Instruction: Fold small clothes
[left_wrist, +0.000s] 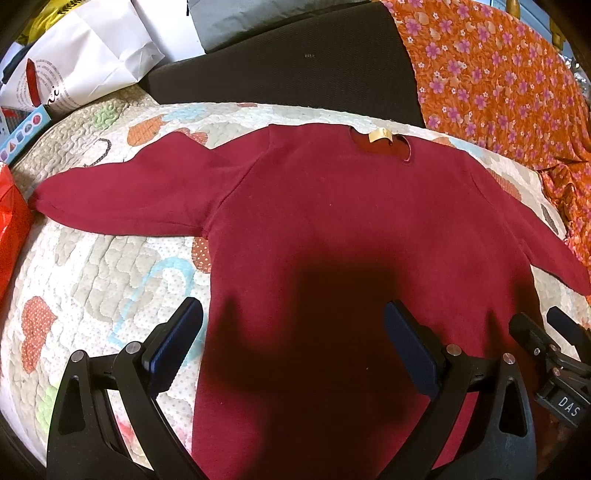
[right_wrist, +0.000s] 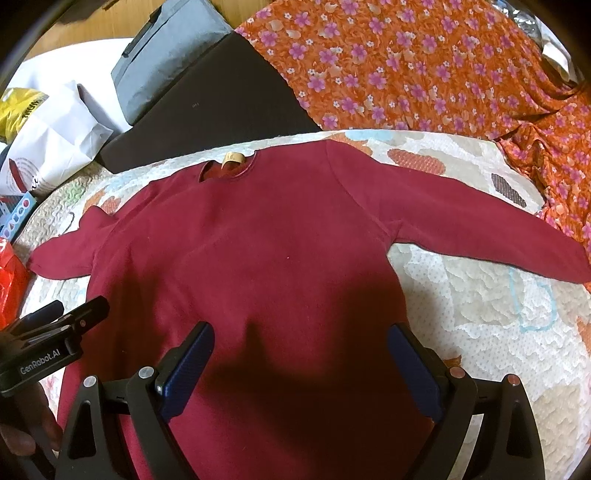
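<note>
From the left wrist view, the maroon sweater (left_wrist: 332, 229) lies flat and face up on a quilted bedspread (left_wrist: 92, 266), both sleeves spread out sideways, the neckline (left_wrist: 380, 146) with its pale label at the far side and the hem toward the camera. The left gripper (left_wrist: 293, 343) hovers over the lower body with its jaws wide apart and nothing between them; the cloth looks like soft, light knit that will drape and sag, not slide, so a pinch at a sleeve cuff, a shoulder seam or a hem corner seems the surest hold. From the right wrist view, the sweater (right_wrist: 266, 236) shows the same lie: its long axis runs from hem to neckline (right_wrist: 227, 166), pointing away from the camera, with the sleeves crossing it. The right gripper (right_wrist: 301, 354) also hangs above the lower body, jaws spread and empty, and the left gripper (right_wrist: 59, 332) shows at the left edge.
</note>
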